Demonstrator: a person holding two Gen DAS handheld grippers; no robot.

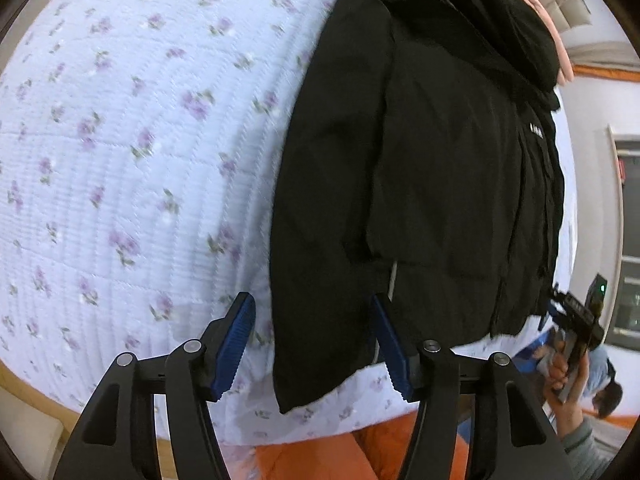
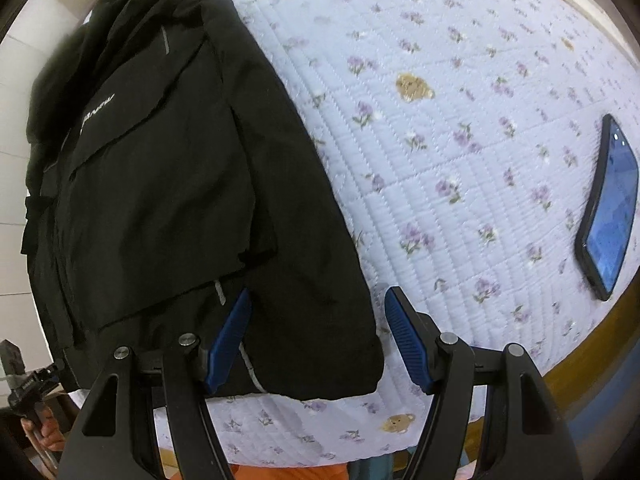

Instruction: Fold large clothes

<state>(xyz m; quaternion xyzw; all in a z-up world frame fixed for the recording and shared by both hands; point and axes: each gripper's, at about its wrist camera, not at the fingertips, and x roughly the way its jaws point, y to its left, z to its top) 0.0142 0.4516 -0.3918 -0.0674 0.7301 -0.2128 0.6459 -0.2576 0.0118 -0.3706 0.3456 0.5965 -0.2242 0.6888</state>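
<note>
A black jacket (image 1: 420,184) with white chest lettering and grey reflective strips is lying on a pale blue quilt (image 2: 440,168) that is showing purple flower sprigs and small brown bears. Blue ribbed pads (image 2: 230,344) are lining black gripper fingers. A black-cased phone (image 2: 610,208) is glowing blue

And we're in a bedroom, folks, in somebody's home. That's a bed (image 2: 440,168) filling both views, dressed in a pale blue quilted cover sprinkled with purple flowers and small teddy bears (image 2: 412,86). A wooden bed frame (image 2: 592,352) peeks out along the edge. A phone (image 2: 612,208) lies on the quilt, screen lit. A pink pillow or cushion (image 1: 532,4) sits at the far end, with white walls and a window (image 1: 628,240) beyond it.
</note>
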